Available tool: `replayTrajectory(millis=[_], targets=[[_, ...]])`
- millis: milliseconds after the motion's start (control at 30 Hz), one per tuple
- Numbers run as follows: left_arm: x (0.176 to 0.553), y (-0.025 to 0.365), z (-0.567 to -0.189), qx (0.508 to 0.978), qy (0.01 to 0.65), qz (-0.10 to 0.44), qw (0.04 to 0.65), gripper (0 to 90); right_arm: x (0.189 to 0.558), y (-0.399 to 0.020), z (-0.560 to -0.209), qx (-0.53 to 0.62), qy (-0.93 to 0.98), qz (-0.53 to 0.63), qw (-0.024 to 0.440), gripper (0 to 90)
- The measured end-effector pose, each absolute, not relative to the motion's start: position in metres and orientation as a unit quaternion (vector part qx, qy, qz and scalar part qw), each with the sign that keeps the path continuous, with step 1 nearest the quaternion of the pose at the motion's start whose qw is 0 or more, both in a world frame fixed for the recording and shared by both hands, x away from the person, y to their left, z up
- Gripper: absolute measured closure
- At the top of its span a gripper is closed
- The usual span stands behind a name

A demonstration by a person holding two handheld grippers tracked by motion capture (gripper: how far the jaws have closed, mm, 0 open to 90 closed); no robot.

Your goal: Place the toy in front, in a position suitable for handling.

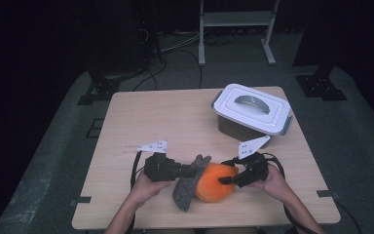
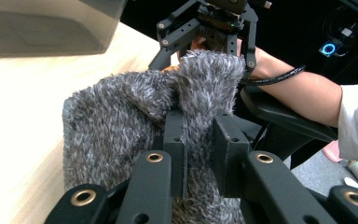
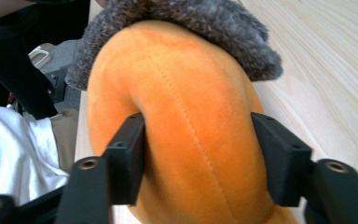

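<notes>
Working in a dim room, over a grey floor (image 1: 350,141) with cables (image 1: 175,48) trailing across it and a pale metal frame (image 1: 236,19) standing at the back. Working on a pale wooden worktop (image 1: 165,122), mostly bare, with a white lidded box (image 1: 251,109) sitting at its far right, lid on and well apart from the hands.

Handling an orange soft toy (image 1: 215,183) lying at the near edge, between the two hands, with a grey furry cloth (image 1: 187,187) draped against its left side and over its top. Judging from the grips, working the cloth along the toy's rounded body.

Pinching a fold of the cloth with the left tongs (image 1: 195,169), pressed together on it, fur bunching up between the jaws in the left gripper view. Gripping the toy's body with the right tongs (image 1: 226,179), spread wide around the plush and denting it on either side in the right gripper view.

Doing this well probably meaning: holding the toy low against the worktop as an anchor, moving the cloth with a slow, level pull and not a jerk, since the fur is likely clinging to the plush. Biting deep on the fold, not on loose fibres alone. Squeezing the toy only enough to stop it rolling. Watching the near edge, with both things lying close to it.
</notes>
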State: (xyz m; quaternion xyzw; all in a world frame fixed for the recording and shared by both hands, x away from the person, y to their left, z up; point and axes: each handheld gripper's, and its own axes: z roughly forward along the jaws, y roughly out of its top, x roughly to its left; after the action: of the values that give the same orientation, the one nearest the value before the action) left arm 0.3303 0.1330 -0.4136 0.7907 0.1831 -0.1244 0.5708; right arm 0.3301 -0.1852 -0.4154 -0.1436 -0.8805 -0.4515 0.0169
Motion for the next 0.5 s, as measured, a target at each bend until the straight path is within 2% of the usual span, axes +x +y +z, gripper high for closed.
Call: replayTrajectory(millis=[100, 167, 233, 400, 433, 500], targets=[[0.328, 0.125, -0.413, 0.792, 0.181, -0.123, 0.571, 77.4, 0.328, -0.182, -0.412, -0.156, -0.887, -0.434, 0.007, 25.6], [0.327, 0.122, -0.413, 0.791, 0.181, -0.121, 0.571, 77.4, 0.322, -0.178, -0.404, -0.153, -0.897, -0.415, -0.012, 20.9], [0.327, 0.119, -0.412, 0.791, 0.182, -0.119, 0.572, 77.4, 0.312, -0.174, -0.396, -0.141, -0.908, -0.393, -0.035, 19.0], [0.324, 0.109, -0.410, 0.796, 0.172, -0.119, 0.568, 77.5, 0.302, -0.160, -0.394, -0.125, -0.919, -0.372, -0.041, 13.5], [0.323, 0.108, -0.410, 0.798, 0.171, -0.116, 0.566, 77.5, 0.302, -0.156, -0.397, -0.126, -0.921, -0.367, -0.044, 14.1], [0.323, 0.109, -0.410, 0.798, 0.173, -0.114, 0.566, 77.4, 0.305, -0.155, -0.401, -0.130, -0.919, -0.370, -0.037, 25.8]])
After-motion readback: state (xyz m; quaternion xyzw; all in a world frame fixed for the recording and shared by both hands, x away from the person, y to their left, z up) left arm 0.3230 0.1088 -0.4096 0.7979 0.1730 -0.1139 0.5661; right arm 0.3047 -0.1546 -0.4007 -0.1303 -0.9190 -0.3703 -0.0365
